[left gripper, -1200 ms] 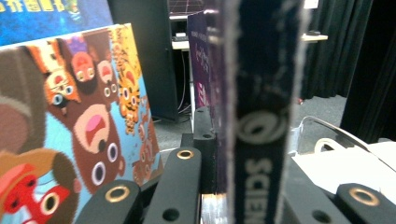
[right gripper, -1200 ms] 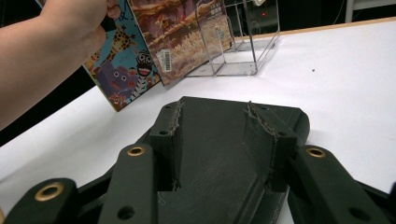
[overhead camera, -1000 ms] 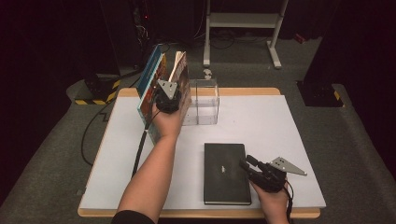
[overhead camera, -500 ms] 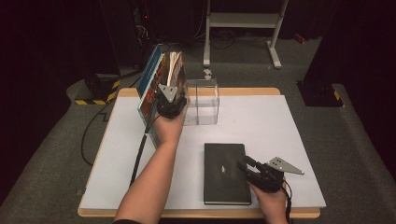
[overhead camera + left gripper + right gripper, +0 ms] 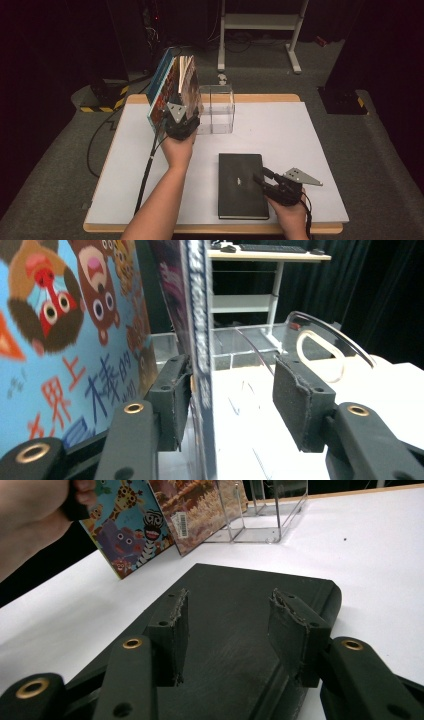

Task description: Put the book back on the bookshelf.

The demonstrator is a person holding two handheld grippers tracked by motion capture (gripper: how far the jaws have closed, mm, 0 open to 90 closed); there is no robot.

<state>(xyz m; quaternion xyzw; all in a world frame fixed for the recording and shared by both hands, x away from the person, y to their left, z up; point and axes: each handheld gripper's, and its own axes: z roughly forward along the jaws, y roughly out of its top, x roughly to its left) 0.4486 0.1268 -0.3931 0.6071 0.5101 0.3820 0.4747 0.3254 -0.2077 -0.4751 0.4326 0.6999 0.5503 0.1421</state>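
1. The white table (image 5: 310, 150) takes most of the high view, and all the work lies on its left and lower middle part.
2. The picture books (image 5: 172, 90) stand in the upper left of the high view. They lean against the clear acrylic holder (image 5: 217, 107), probably because this wall keeps them from falling flat.
3. The black notebook (image 5: 241, 185) lies flat in the lower middle, apart from the books; in my judgement it waits to be stood up next to them.
4. The left gripper (image 5: 227, 390) has just been opening. One book spine (image 5: 197, 340) stands between the jaws, next to the left pad; the right pad is clearly away, so nothing is held.
5. The right gripper (image 5: 227, 625) hovers over the notebook's near end. Its jaws have just been opening, about half wide, and hold nothing.
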